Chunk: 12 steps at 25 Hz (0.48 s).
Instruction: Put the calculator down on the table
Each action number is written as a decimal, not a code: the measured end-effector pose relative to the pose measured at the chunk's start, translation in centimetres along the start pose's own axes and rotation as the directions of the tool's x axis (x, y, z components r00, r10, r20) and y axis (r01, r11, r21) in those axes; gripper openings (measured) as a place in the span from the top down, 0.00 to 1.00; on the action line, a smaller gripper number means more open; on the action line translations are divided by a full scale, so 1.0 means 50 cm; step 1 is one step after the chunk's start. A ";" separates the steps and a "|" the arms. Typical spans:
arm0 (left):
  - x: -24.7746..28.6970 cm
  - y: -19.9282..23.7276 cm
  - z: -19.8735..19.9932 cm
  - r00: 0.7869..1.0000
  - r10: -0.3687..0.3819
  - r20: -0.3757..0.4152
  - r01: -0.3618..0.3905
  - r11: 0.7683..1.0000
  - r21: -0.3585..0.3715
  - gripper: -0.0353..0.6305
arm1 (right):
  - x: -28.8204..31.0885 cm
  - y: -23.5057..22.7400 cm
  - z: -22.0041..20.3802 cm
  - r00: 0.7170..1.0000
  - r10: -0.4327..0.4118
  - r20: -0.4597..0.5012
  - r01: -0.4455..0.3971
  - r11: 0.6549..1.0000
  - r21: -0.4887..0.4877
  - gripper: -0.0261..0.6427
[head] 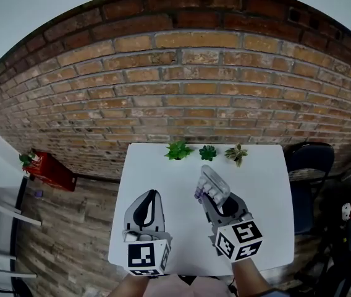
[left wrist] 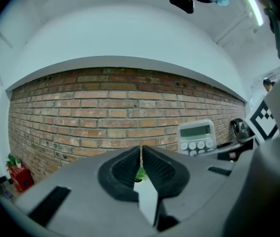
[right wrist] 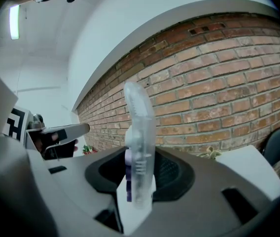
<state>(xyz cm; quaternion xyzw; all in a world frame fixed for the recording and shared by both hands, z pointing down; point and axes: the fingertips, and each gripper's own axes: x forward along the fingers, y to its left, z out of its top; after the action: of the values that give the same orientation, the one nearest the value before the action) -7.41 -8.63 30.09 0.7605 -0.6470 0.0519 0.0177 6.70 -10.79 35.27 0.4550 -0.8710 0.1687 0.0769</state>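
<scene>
My right gripper is shut on a white calculator, held edge-on above the white table. In the right gripper view the calculator stands upright between the black pads, its purple keys facing left. The left gripper view shows the calculator face-on at the right, with its display and round keys. My left gripper hovers over the table's left half, its jaws shut with nothing between them.
Three small potted plants line the table's far edge against a brick wall. A dark chair stands to the right of the table. A red box with a plant sits on the floor at the left.
</scene>
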 end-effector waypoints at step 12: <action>0.035 0.035 -0.077 0.996 -0.016 -0.083 0.012 0.999 -0.044 0.91 | 0.057 0.004 -0.107 0.989 -0.011 -0.148 0.013 1.000 0.015 0.76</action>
<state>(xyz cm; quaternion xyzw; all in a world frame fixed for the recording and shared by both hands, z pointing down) -9.05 -10.26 34.04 0.7616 -0.6413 0.0696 0.0616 4.80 -10.95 41.03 0.4470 -0.8587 0.2088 0.1387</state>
